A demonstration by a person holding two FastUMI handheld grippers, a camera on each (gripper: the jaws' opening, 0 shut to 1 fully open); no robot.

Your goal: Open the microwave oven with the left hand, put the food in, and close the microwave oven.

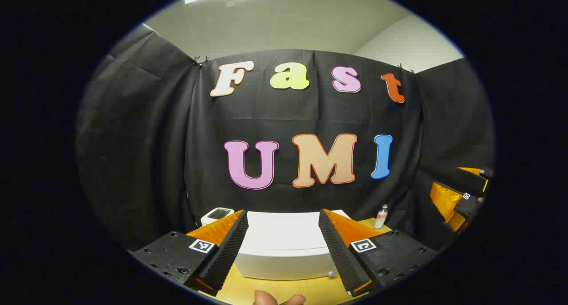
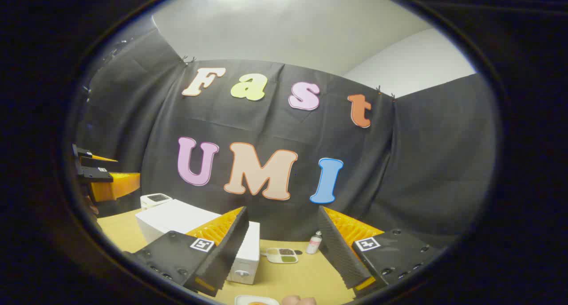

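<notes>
Start of task. One white microwave oven point(image 1: 284, 245) is seen closed on the tabletop point(image 2: 284, 280), just ahead of the left hand-held gripper point(image 1: 284, 238), held empty with jaws apart, presumably for its door. The right hand-held gripper point(image 2: 282, 238) is likewise spread and empty. One food tray point(image 2: 282, 255) and one small bottle point(image 2: 314, 243) are set beside the oven.

Both tongs — left point(image 1: 281, 234), right point(image 2: 281, 231) — agape, empty
</notes>
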